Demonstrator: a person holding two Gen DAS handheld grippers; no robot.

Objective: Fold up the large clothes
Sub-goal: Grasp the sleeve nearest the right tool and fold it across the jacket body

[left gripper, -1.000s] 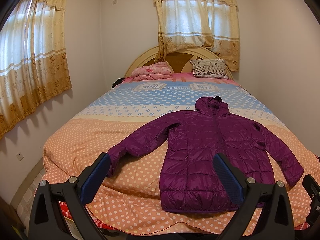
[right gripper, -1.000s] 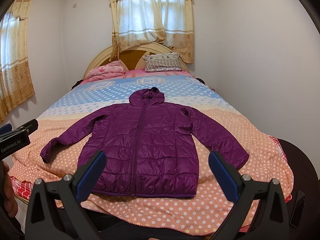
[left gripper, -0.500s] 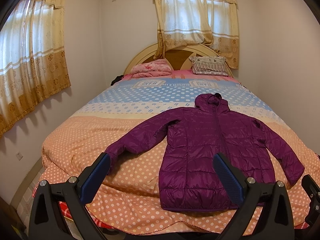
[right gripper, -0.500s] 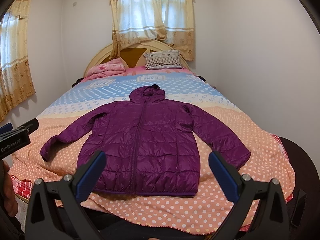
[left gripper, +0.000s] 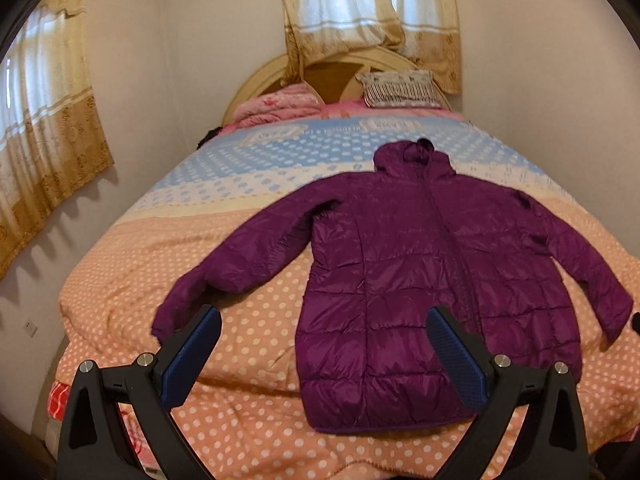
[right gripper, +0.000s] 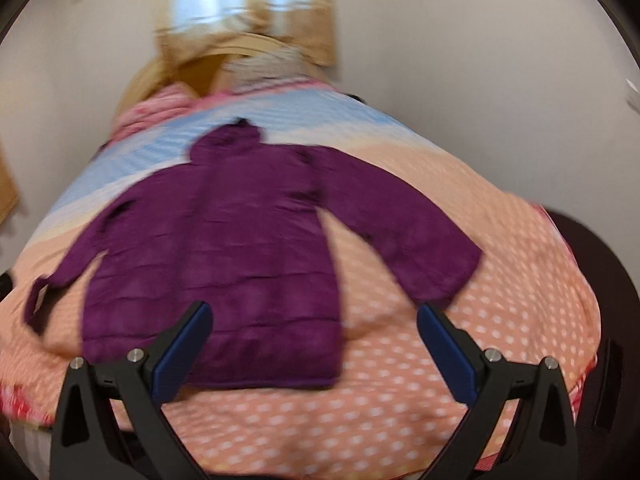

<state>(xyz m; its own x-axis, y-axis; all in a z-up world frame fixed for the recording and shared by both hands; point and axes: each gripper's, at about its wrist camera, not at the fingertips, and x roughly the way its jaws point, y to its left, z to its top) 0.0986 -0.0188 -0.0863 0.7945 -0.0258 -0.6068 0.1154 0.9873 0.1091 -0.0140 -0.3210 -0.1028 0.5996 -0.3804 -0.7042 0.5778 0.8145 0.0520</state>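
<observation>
approach step, nothing folded yet. wide bed with peach polka-dot and blue cover point(left gripper: 132, 248) carries purple quilted hooded puffer jacket point(left gripper: 420, 276), laid flat, sleeves spread. left gripper point(left gripper: 320, 356) and right gripper point(right gripper: 312, 344) are held wide apart, empty, above the hem. a sleeve grab is likely called for next.

Bedroom with plain pale walls point(left gripper: 192, 60). Bed point(left gripper: 132, 264) in polka-dot cover, peach near the foot, blue toward an arched headboard point(left gripper: 260, 80). Behind the headboard, a daylit window with gold curtains point(left gripper: 448, 40); left of the bed, a second curtained window point(left gripper: 44, 120).
</observation>
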